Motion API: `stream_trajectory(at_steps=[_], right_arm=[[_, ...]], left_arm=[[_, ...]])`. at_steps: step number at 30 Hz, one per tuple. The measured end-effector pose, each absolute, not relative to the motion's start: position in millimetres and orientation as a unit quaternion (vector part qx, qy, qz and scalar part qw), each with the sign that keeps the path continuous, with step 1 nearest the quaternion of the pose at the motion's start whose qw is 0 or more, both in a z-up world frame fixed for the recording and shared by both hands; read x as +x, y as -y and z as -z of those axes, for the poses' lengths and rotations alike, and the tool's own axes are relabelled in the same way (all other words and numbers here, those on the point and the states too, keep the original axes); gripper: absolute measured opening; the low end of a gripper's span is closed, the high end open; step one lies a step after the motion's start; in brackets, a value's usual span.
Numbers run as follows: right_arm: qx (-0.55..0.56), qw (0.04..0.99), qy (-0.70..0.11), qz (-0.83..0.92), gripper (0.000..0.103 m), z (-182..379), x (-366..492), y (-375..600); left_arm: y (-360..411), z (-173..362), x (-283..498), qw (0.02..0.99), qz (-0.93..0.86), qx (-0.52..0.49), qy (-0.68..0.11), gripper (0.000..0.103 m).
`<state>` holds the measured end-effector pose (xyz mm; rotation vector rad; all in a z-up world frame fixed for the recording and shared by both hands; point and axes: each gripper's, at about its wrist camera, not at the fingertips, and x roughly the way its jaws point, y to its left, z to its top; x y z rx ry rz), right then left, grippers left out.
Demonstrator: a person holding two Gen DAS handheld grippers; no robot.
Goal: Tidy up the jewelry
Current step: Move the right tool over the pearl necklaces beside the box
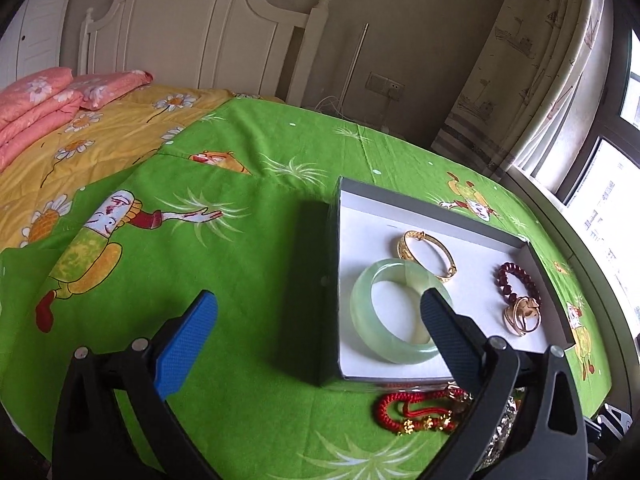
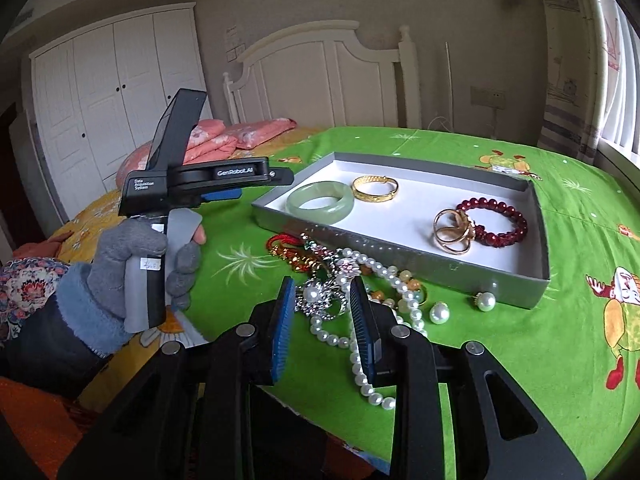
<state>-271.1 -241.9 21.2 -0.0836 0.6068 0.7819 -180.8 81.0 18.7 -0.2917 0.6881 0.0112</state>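
A grey tray (image 1: 424,196) with a white floor lies on the green cloth. In it are a pale jade bangle (image 1: 362,312), a gold bangle (image 1: 428,256), a dark red bead bracelet (image 1: 520,280) and gold rings (image 1: 522,316). My left gripper (image 1: 320,320) is wide open and holds nothing; it straddles the tray's left wall, and its right finger overlaps the jade bangle. In the right wrist view my right gripper (image 2: 322,308) hovers over a loose pile in front of the tray (image 2: 400,248): a silver brooch (image 2: 324,300) and a pearl necklace (image 2: 360,360). Its jaws stand partly apart, gripping nothing.
A red cord bracelet (image 1: 416,412) lies on the cloth before the tray. Two loose pearl earrings (image 2: 486,301) sit by the tray's front wall. A gloved hand (image 2: 132,264) holds the left gripper at the left. Pink bedding (image 1: 48,100) and a white headboard (image 1: 200,32) lie beyond.
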Motion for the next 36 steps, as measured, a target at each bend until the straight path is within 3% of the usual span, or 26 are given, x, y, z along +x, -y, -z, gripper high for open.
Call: stream_trajectory(at_steps=[3, 5, 13, 18, 28, 32, 36], right_arm=[[-0.053, 0.868, -0.306, -0.388, 0.045, -16.0, -275.6, 230.9], [-0.057, 0.861, -0.316, -0.394, 0.049, -13.1, -277.4, 226.6], [-0.072, 0.858, -0.366, -0.354, 0.050, -0.7, -266.8, 217.7], [-0.082, 0.859, -0.374, -0.339, 0.075, -1.8, -262.4, 205.9], [-0.139, 0.869, -0.374, -0.293, 0.072, 0.9, -255.3, 172.4], [-0.133, 0.876, -0.370, -0.281, 0.050, 3.8, -253.5, 179.8], [-0.133, 0.877, -0.363, -0.286, 0.047, 4.2, -255.1, 185.6]], left_arm=[[-80.4, -18.0, -179.3, 0.930, -0.003, -0.143, -0.340, 0.101], [-80.2, -17.8, -180.0, 0.930, -0.003, -0.144, -0.338, 0.100], [-79.9, -18.0, -182.0, 0.932, -0.001, -0.146, -0.331, 0.100], [-78.9, -18.6, -182.0, 0.933, 0.003, -0.144, -0.330, 0.100], [-77.7, -19.3, -184.4, 0.935, 0.011, -0.143, -0.324, 0.101], [-77.7, -19.6, -184.6, 0.935, 0.014, -0.144, -0.323, 0.101], [-77.3, -20.0, -185.3, 0.936, 0.014, -0.145, -0.321, 0.101]])
